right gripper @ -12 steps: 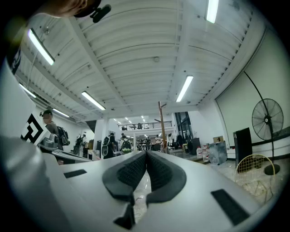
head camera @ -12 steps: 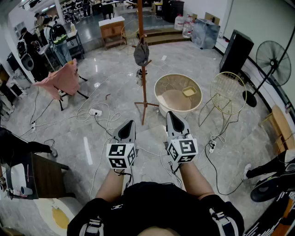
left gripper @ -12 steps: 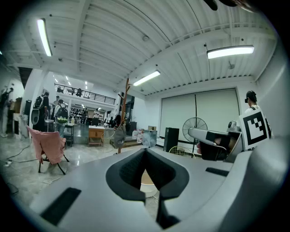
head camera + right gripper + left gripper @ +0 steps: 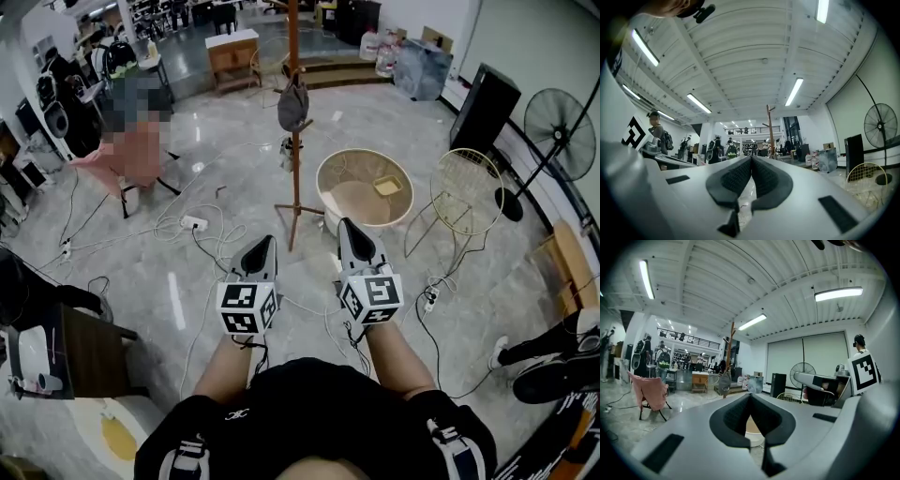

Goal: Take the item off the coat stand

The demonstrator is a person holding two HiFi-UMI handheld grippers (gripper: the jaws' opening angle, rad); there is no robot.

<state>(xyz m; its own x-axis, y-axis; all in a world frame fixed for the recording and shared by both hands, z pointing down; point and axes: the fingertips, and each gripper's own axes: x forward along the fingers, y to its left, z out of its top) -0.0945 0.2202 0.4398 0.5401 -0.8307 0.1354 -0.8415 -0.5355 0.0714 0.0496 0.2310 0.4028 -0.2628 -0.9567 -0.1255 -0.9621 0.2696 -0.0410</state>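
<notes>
The wooden coat stand (image 4: 295,141) rises from the marble floor ahead of me. A dark grey item (image 4: 292,105) that looks like a cap or pouch hangs from one of its upper pegs. In the left gripper view the stand (image 4: 731,348) and the hanging item (image 4: 723,382) show far off, and in the right gripper view only the stand (image 4: 768,126) shows. My left gripper (image 4: 265,240) and right gripper (image 4: 345,225) are held side by side, well short of the stand's base. Both are shut with nothing between the jaws, as each gripper's own view confirms: left gripper (image 4: 750,394), right gripper (image 4: 751,158).
A round woven basket (image 4: 323,183) stands right of the stand, with a gold wire chair (image 4: 466,197) beyond it. A floor fan (image 4: 561,122) and a black speaker (image 4: 483,108) line the right wall. Cables and a power strip (image 4: 194,227) lie on the floor, and a pink cloth (image 4: 141,155) is draped over a chair at left.
Both grippers have edged a little forward toward the stand. Their jaws stay shut and the hanging item has not moved.
</notes>
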